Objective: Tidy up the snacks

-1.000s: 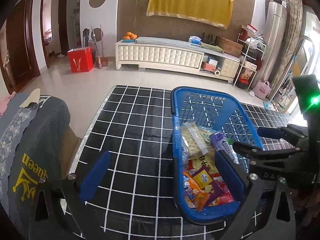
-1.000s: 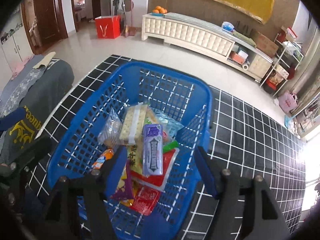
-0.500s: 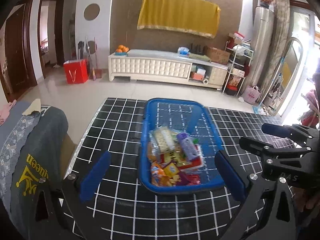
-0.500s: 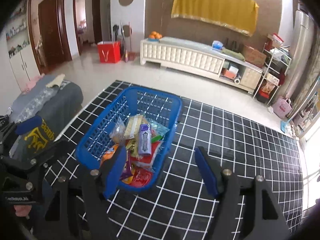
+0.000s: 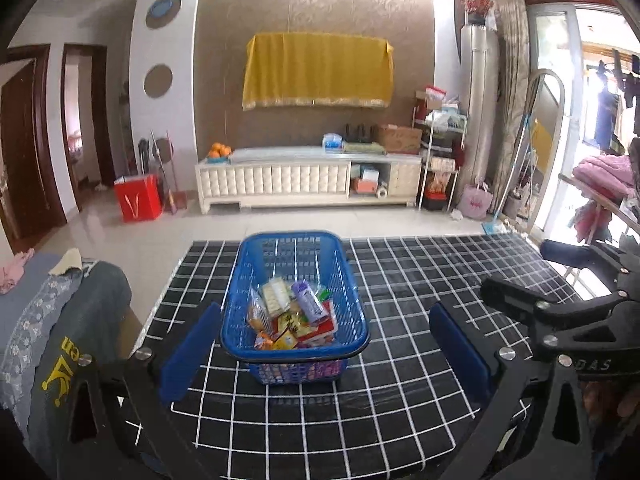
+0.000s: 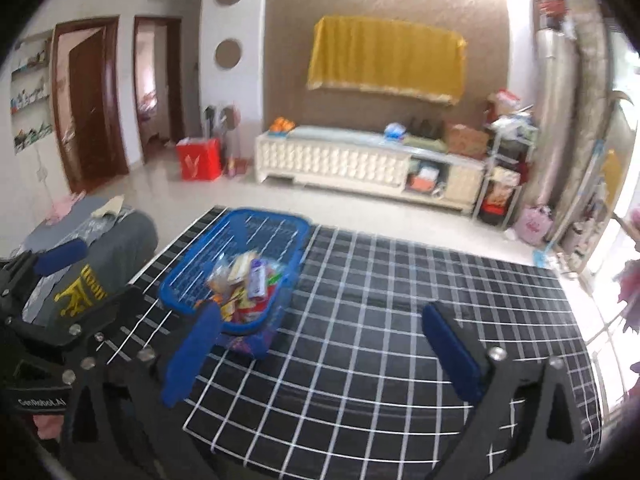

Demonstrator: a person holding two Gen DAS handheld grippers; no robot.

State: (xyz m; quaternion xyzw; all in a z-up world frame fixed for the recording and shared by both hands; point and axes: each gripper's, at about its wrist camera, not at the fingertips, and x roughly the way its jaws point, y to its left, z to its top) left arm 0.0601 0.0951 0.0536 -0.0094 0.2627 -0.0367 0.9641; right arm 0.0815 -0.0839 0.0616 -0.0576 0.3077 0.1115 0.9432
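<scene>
A blue plastic basket [image 5: 356,300] stands on the black, white-gridded tablecloth [image 5: 400,380], holding several snack packets [image 5: 294,316], among them a purple pack [image 5: 308,306] and a cracker pack [image 5: 276,296]. My left gripper [image 5: 324,309] is open and empty, held back from the basket's near end. In the right wrist view the basket [image 6: 180,276] lies to the left, with its snacks [image 6: 244,284]. My right gripper [image 6: 320,312] is open and empty over the bare cloth beside the basket. Each gripper shows in the other's view, the right gripper [image 5: 532,276] at the right edge and the left gripper [image 6: 48,264] at the left edge.
Grey clothing with yellow print [image 5: 68,344] is piled left of the table. The tablecloth [image 6: 400,320] stretches right of the basket. Beyond the table are tiled floor, a white cabinet [image 5: 308,178], a red bag [image 5: 138,200] and a shelf rack [image 5: 438,160].
Both grippers have pulled back and risen away from the basket, which now looks smaller and farther off. The right gripper no longer hangs over the snacks. Both stay open.
</scene>
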